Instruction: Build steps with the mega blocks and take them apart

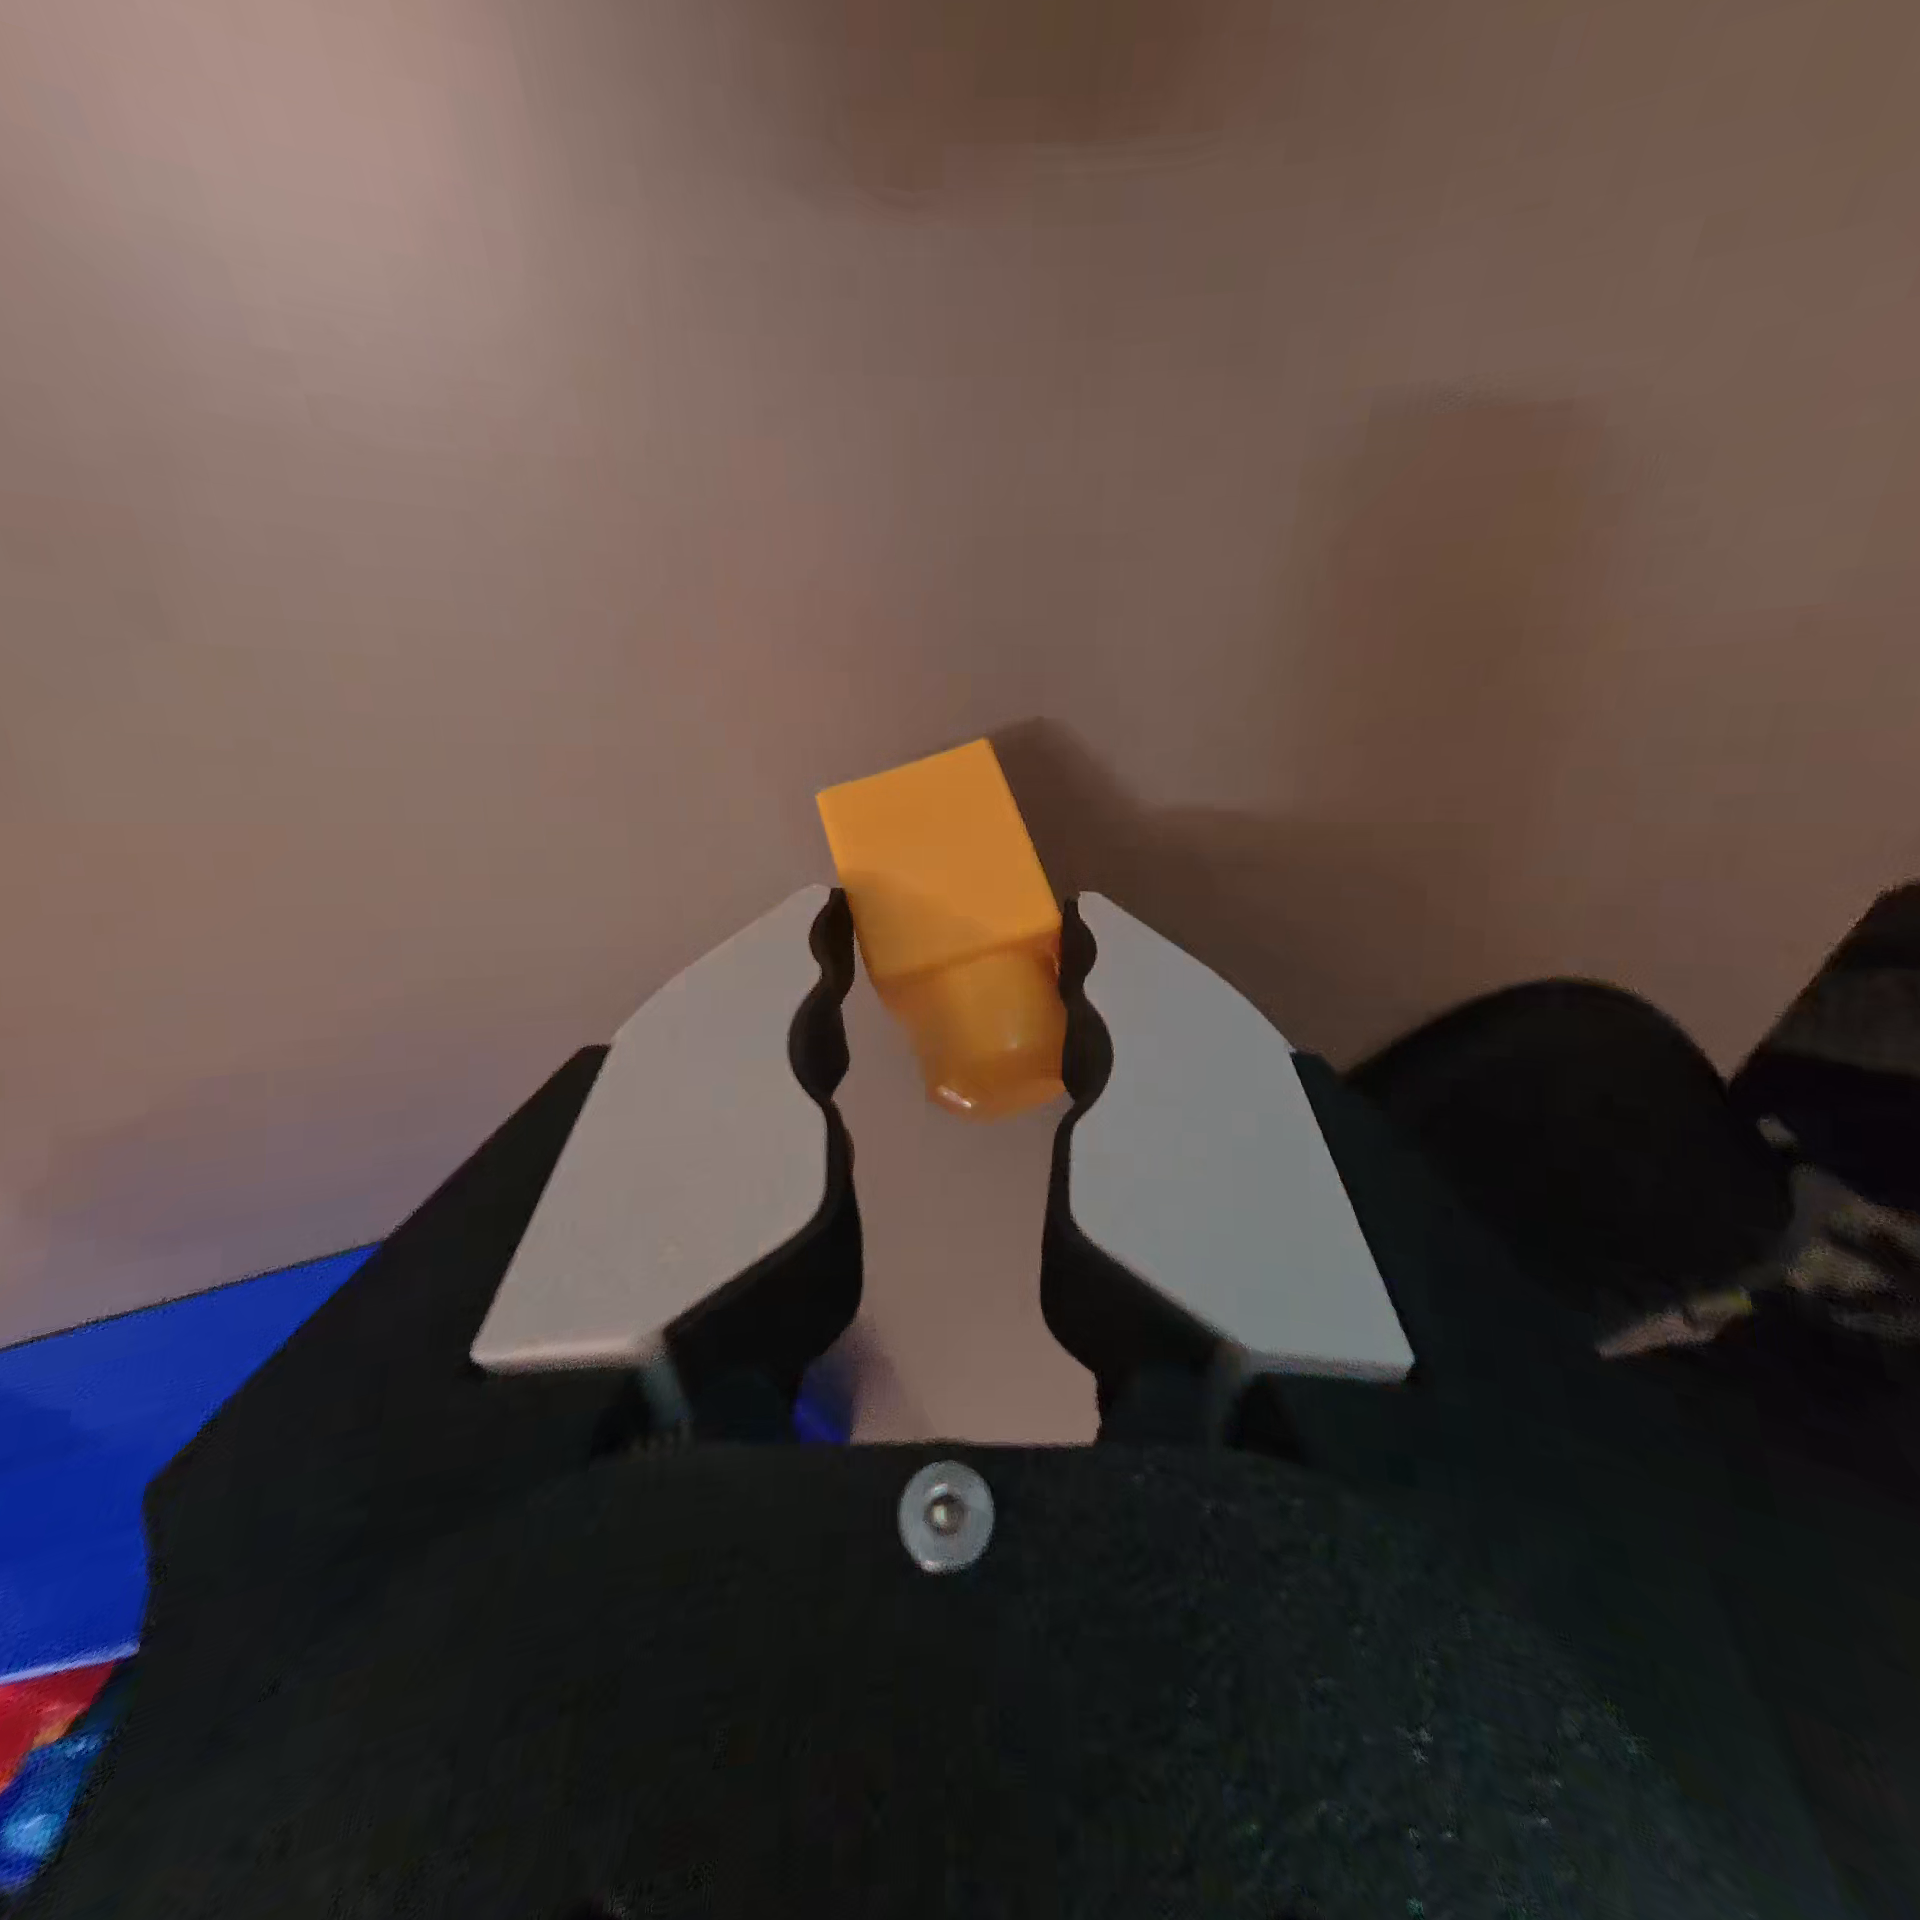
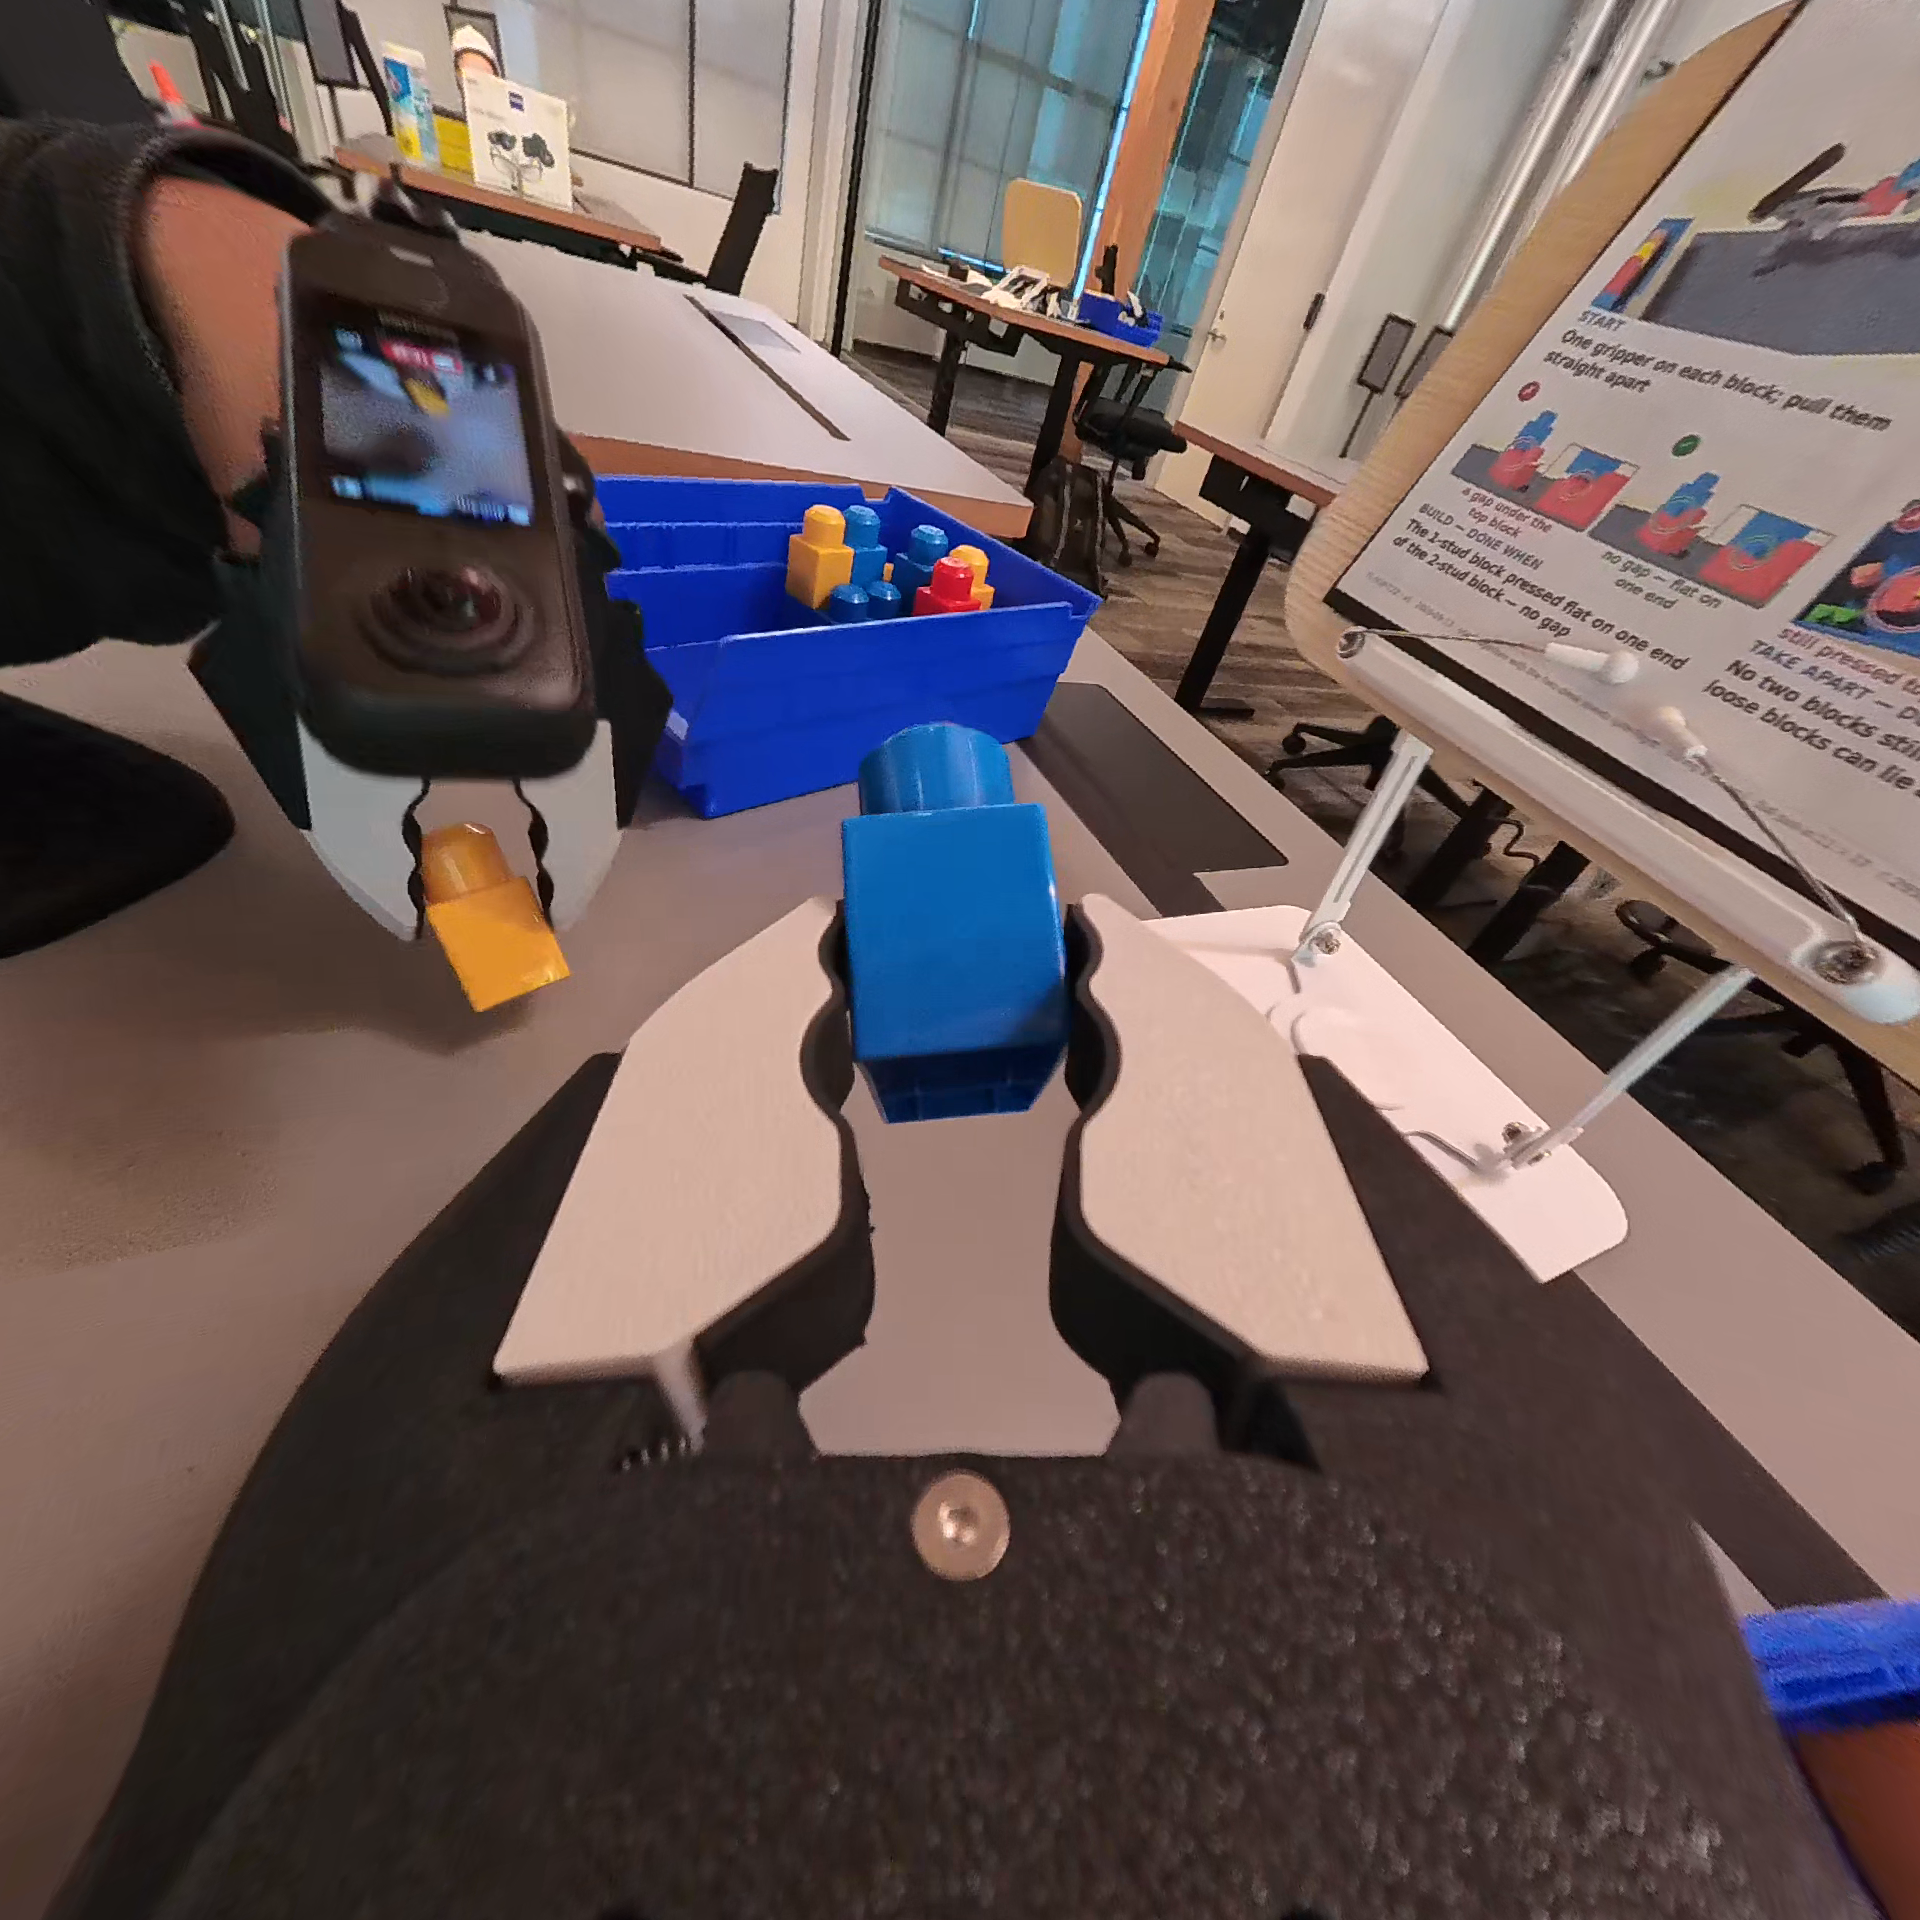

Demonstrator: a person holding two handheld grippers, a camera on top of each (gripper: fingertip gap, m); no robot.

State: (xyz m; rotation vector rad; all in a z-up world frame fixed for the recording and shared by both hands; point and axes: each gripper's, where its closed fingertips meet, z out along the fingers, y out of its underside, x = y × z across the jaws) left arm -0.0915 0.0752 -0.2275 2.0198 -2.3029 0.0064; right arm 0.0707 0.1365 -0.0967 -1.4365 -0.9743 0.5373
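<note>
My left gripper is shut on a small orange one-stud block, its stud toward the camera, held above the grey table. The same gripper and orange block show at the left of the right wrist view, a phone-like camera mounted on it. My right gripper is shut on a blue block, its stud pointing away toward the bin. The two blocks are apart, the orange one to the left of the blue one.
A blue bin with several yellow, blue and red blocks stands behind on the table. An instruction board on a white stand is at the right. A person's dark sleeve holds the left gripper. Some 20 cm of space lies between my two pairs of fingers.
</note>
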